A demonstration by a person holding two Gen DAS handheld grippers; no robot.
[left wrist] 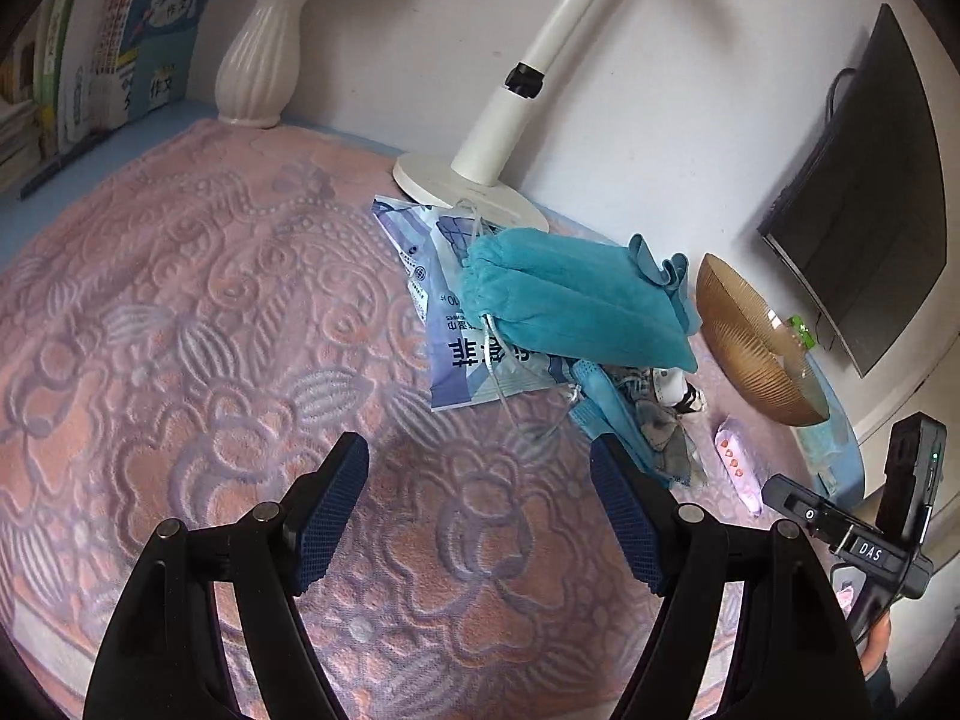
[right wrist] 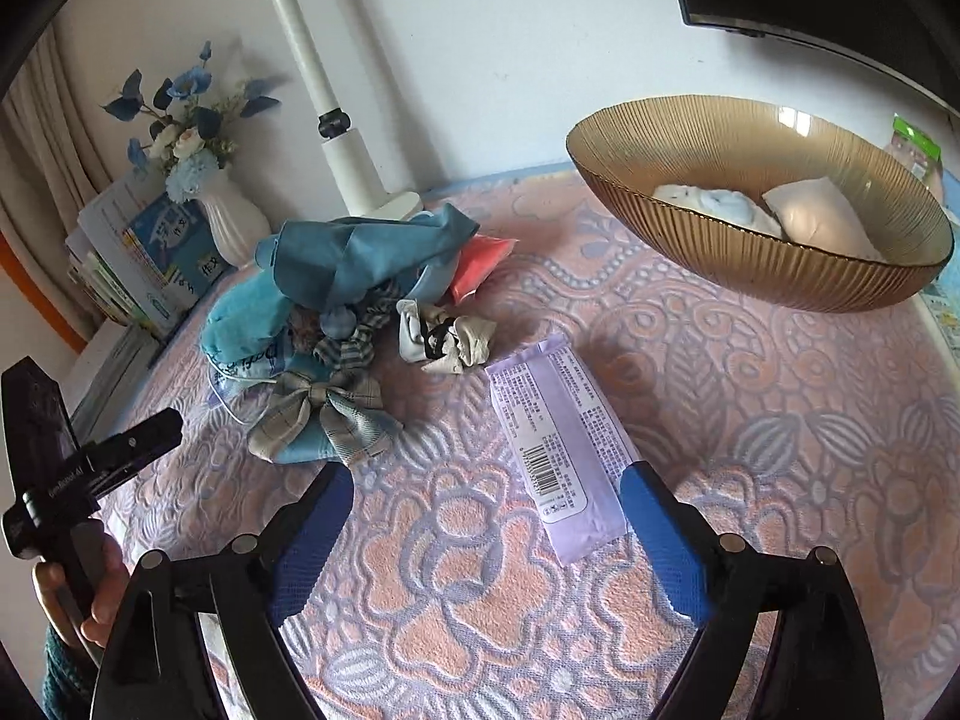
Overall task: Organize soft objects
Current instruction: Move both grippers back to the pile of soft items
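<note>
A pile of soft things lies on the pink patterned cloth [left wrist: 180,300]: a teal drawstring pouch [left wrist: 570,300] on a blue-white wipes pack [left wrist: 444,312], a plaid bow [right wrist: 336,402], a bundled grey-white sock [right wrist: 447,336], blue fabric [right wrist: 360,252] and a red packet [right wrist: 480,264]. A purple tissue pack [right wrist: 558,438] lies in front of my right gripper [right wrist: 486,510], which is open and empty; its right finger is at the pack's near end. The amber bowl [right wrist: 750,264] holds two pale soft items [right wrist: 720,204]. My left gripper [left wrist: 480,480] is open and empty, short of the pile.
A white lamp base [left wrist: 468,180], a white vase with flowers [left wrist: 264,60] and books [left wrist: 120,48] stand along the back wall. A dark monitor [left wrist: 864,198] is at the right. The other hand-held gripper shows in each view [right wrist: 72,480].
</note>
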